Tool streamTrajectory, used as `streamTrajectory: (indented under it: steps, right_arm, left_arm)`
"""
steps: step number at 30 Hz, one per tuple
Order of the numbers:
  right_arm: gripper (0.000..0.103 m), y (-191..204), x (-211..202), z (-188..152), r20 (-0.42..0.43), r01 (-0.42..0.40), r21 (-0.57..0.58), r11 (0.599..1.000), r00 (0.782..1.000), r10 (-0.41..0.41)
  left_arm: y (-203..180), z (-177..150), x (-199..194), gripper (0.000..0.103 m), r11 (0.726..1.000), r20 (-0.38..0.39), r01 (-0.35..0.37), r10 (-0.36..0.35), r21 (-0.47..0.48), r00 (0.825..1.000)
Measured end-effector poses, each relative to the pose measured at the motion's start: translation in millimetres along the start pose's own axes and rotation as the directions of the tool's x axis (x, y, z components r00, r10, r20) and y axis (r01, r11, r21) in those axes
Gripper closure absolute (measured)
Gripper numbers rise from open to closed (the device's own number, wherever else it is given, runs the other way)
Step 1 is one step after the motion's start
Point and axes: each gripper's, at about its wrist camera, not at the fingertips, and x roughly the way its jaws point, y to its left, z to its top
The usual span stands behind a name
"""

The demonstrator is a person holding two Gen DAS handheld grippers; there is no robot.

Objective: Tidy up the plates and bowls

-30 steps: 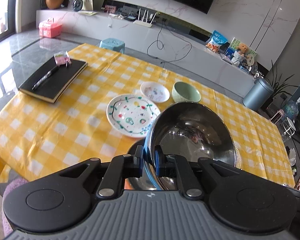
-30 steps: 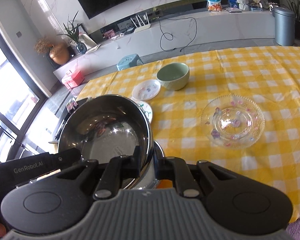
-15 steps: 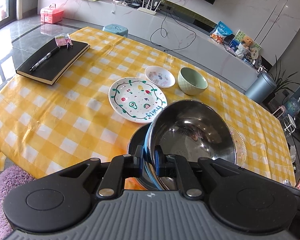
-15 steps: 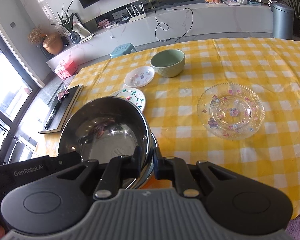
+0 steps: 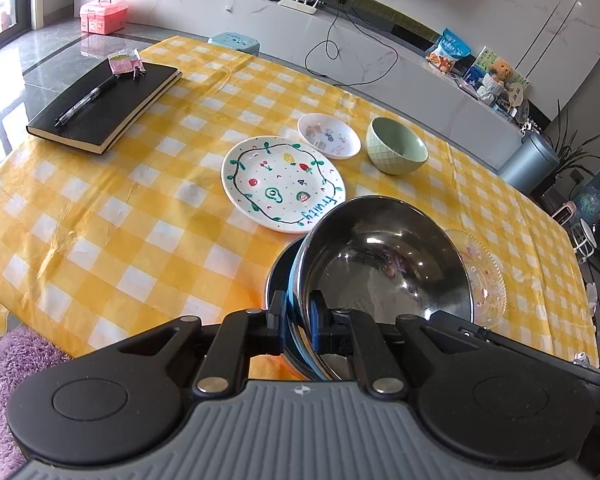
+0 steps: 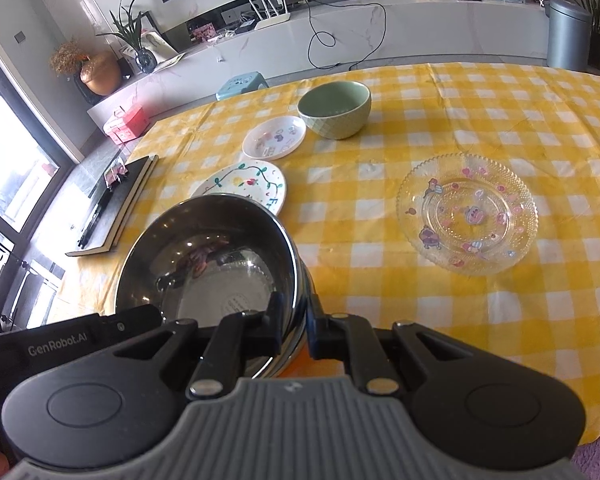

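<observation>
A shiny steel bowl (image 5: 384, 268) (image 6: 208, 256) hangs tilted just above the near part of the yellow checked table (image 5: 112, 216). My left gripper (image 5: 299, 322) is shut on its left rim, and my right gripper (image 6: 294, 326) is shut on its right rim. A second dark rim (image 5: 278, 268) shows right under the bowl. Beyond it lie a white fruit-painted plate (image 5: 282, 182) (image 6: 246, 186), a small white dish (image 5: 329, 135) (image 6: 275, 137) and a green bowl (image 5: 397, 151) (image 6: 335, 109). A clear glass plate (image 6: 467, 212) (image 5: 482, 276) with pink decals lies to the right.
A black notebook (image 5: 104, 108) with a pen (image 5: 86, 100) sits at the table's far left. A purple fluffy seat (image 5: 16, 360) lies below the near edge. Beyond the table are a blue stool (image 5: 234, 42), a white TV bench (image 5: 340, 40) and a grey bin (image 6: 568, 34).
Both grippers have sunk toward the table with the steel bowl, which stays gripped by both rims; the plates beyond now sit higher and farther in view.
</observation>
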Motion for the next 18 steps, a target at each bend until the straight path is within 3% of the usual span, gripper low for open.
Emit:
streamTrajectory:
  steps: [18]
  right_arm:
    - [0.093,4.1,17.5,0.9,-0.02,0.019,-0.022,1.0,1.0,-0.02]
  left_arm:
    - [-5.9,0.7,12.5,0.086,0.996,-0.03,-0.063,0.065,0.065,0.997]
